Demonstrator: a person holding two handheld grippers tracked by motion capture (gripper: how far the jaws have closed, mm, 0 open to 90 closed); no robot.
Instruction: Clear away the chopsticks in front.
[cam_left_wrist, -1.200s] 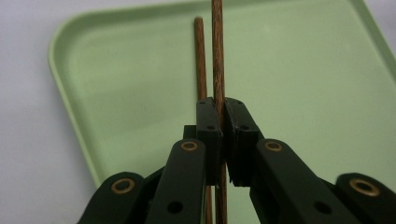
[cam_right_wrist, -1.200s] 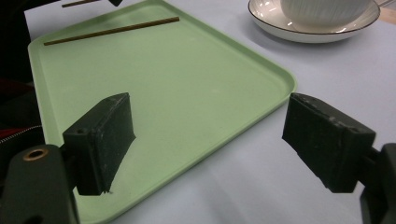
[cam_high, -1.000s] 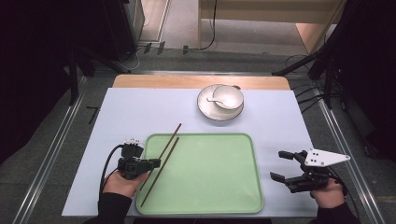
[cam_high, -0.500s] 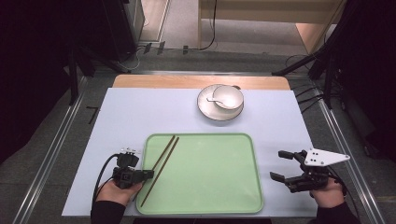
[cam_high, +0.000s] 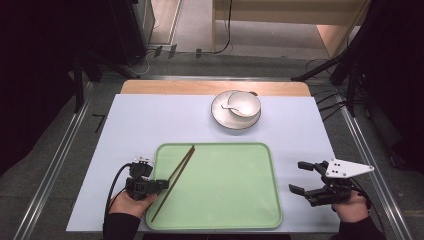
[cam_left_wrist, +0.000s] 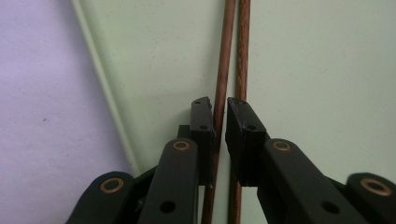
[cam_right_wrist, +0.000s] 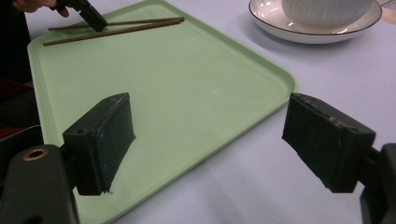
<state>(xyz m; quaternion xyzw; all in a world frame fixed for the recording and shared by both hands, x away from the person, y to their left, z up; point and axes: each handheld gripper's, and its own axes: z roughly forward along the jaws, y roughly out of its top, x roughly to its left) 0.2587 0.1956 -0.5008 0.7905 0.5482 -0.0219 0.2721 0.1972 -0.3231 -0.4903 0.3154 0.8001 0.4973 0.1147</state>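
Chopsticks (cam_high: 174, 181) now wholly on tray (cam_high: 225, 210), shifted near-left | left gripper (cam_left_wrist: 219, 116) clamped on one stick, likely placing | right gripper (cam_high: 306, 178) apart, idle.

The chopsticks (cam_high: 173, 182), formerly crossing the rim of the green tray (cam_high: 250, 220) onto the tabletop, now lie wholly inside it along its left side. The left gripper (cam_high: 159, 184) has drawn back toward the near edge.

The tray (cam_high: 225, 200) was pale green, the 2 chopsticks (cam_high: 175, 180) reddish brown, the bowl (cam_high: 244, 104) and saucer (cam_high: 222, 119) white, the table (cam_high: 150, 120) pale lavender, the right gripper (cam_high: 302, 177) black.
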